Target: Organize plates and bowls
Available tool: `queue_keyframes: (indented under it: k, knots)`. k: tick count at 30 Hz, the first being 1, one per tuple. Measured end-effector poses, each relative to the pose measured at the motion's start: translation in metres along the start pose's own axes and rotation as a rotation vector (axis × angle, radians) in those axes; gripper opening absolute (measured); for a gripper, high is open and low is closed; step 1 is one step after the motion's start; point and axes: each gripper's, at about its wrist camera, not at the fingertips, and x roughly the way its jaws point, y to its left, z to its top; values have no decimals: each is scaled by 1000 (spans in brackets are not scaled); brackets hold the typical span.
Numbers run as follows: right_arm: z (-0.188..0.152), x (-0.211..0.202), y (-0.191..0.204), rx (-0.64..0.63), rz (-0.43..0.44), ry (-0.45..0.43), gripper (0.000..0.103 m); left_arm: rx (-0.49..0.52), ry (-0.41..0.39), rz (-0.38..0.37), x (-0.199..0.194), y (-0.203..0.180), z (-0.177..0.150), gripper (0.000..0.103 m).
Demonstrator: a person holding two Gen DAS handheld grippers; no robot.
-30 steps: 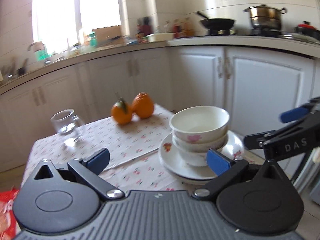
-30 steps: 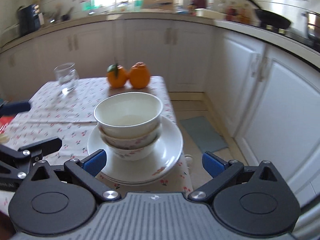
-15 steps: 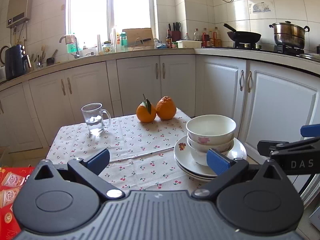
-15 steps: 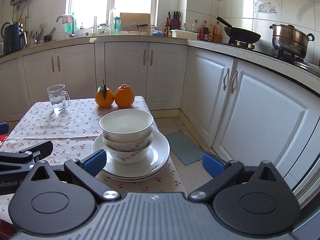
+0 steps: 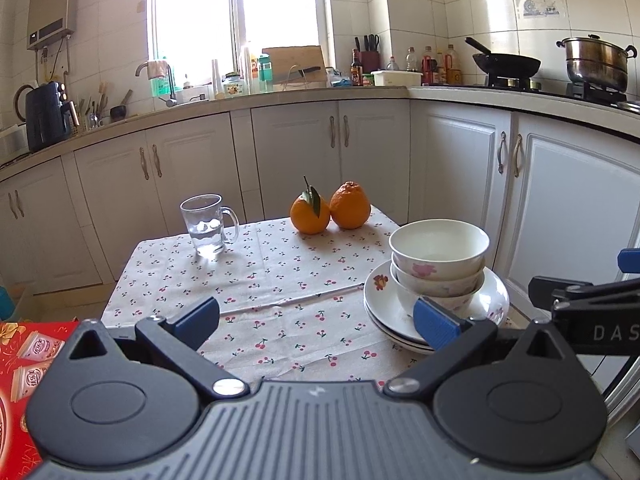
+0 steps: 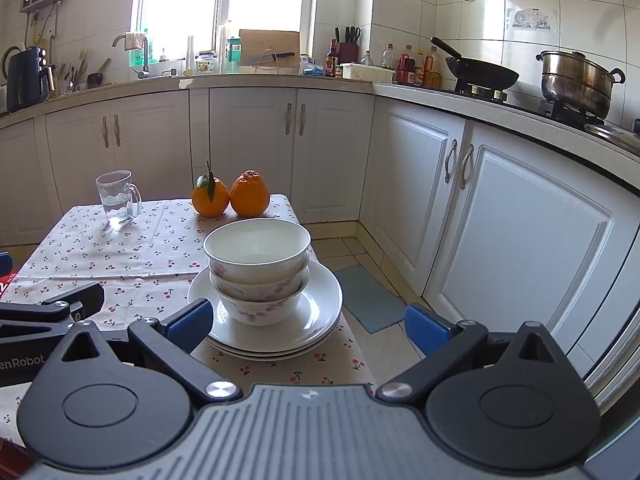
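Note:
Three nested white bowls [image 6: 258, 264] with pink flowers sit on a stack of white plates [image 6: 316, 312] at the right edge of the small table. The same bowls [image 5: 438, 260] and plates [image 5: 378, 300] show at the right of the left wrist view. My left gripper [image 5: 316, 320] is open, held back from the table, its right pad just in front of the plates. My right gripper [image 6: 306, 324] is open too, nothing between its fingers, with the stack just beyond its left pad.
A glass mug [image 5: 206, 226] and two oranges [image 5: 330, 210] stand on the cherry-print tablecloth [image 5: 260, 280]. White cabinets [image 6: 500, 208] wrap round behind and to the right. A red box [image 5: 24, 360] lies at lower left. A blue mat [image 6: 370, 298] lies on the floor.
Both grippers have pulled back and tilted up from the stack, so the table looks farther off and more of the kitchen shows. The bowls and plates have stayed put.

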Motion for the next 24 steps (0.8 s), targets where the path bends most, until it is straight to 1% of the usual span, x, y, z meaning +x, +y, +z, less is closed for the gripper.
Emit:
queue_keyframes:
  k: [24]
  knots:
    - [1, 1, -1, 4, -3, -1, 103, -10, 15, -2, 2, 0, 3, 102]
